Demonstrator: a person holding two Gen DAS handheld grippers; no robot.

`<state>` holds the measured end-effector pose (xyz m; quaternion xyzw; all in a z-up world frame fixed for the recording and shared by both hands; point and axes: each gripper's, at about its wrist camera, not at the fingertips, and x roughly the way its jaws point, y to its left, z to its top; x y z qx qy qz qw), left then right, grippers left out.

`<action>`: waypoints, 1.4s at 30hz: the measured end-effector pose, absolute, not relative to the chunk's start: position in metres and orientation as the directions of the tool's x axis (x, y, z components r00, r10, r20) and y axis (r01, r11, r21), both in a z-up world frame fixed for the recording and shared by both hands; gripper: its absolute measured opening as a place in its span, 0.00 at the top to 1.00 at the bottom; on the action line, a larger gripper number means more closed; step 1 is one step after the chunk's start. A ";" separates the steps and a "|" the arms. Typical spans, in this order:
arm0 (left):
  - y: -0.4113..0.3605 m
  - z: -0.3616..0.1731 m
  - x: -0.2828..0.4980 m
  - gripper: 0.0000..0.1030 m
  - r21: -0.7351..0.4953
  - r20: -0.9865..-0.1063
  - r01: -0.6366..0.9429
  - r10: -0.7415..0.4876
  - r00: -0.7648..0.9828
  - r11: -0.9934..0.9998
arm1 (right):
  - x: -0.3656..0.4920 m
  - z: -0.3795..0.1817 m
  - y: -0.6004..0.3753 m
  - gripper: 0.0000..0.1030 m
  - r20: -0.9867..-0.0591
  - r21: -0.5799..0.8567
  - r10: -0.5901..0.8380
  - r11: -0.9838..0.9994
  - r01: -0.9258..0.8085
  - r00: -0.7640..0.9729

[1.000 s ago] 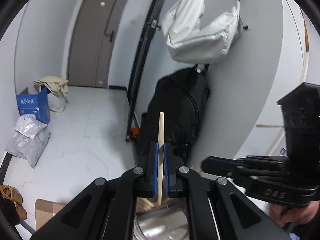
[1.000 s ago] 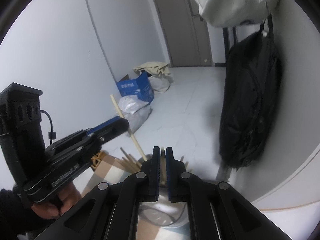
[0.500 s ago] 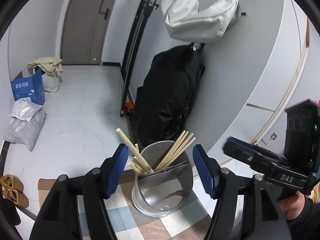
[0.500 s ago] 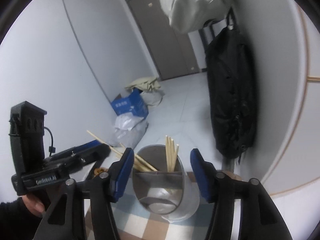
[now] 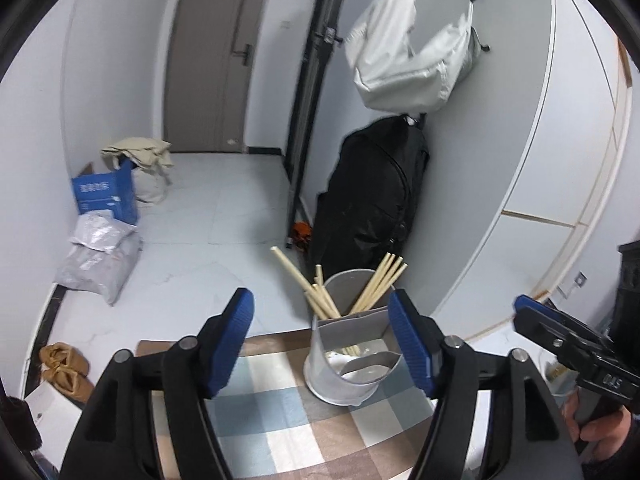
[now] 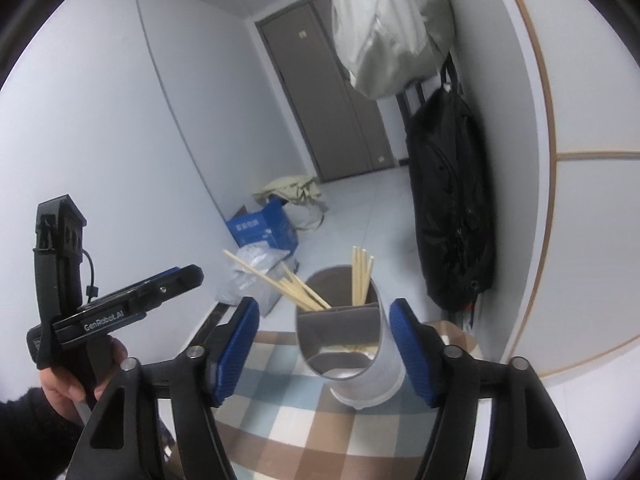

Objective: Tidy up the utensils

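The one grey divided holder [image 5: 349, 354] stands on the checked cloth [image 5: 280, 412], with about nine wooden chopsticks [image 5: 378, 282] split between its two rear compartments. The left gripper [image 5: 322, 342] and right gripper [image 6: 324, 344] have just been opening and now gape wide, empty. Clipping a leaning stick could tip the holder.

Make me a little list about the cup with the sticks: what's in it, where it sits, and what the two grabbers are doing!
holder: grey divided cup, upright
inside: wooden chopsticks, leaning in two bunches in the back sections
front section: no chopsticks in it
sits on: checked cloth
left gripper: open, nothing between its pads, jaws just opened
right gripper: open, nothing held, jaws just opened
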<state>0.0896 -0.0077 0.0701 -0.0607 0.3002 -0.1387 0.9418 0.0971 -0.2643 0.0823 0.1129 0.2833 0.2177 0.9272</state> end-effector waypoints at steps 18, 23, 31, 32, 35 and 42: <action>-0.009 0.074 0.010 0.01 -0.071 -0.382 -0.019 -0.010 0.924 0.997 | -0.011 0.095 -0.242 0.00 -0.184 0.196 0.421 0.901 -0.386 0.888; -0.011 0.054 -0.008 0.01 -0.056 -0.383 -0.018 -0.004 0.924 0.998 | -0.027 0.076 -0.238 0.00 -0.175 0.160 0.388 0.918 -0.363 0.905; -0.010 0.026 -0.017 0.01 -0.051 -0.426 -0.031 0.006 0.905 0.998 | -0.038 0.050 -0.235 0.00 -0.216 0.146 0.370 0.927 -0.345 0.904; -0.011 0.026 -0.016 0.01 -0.050 -0.433 -0.031 0.006 0.901 0.998 | -0.039 0.049 -0.235 0.00 -0.216 0.142 0.368 0.928 -0.344 0.904; -0.015 0.028 -0.018 0.01 -0.038 -0.421 -0.024 0.006 0.907 0.999 | -0.038 0.045 -0.237 0.00 -0.223 0.144 0.360 0.931 -0.335 0.906; -0.015 0.027 -0.024 0.01 -0.045 -0.417 -0.013 -0.006 0.909 0.999 | -0.036 0.041 -0.241 0.00 -0.244 0.169 0.349 0.934 -0.315 0.905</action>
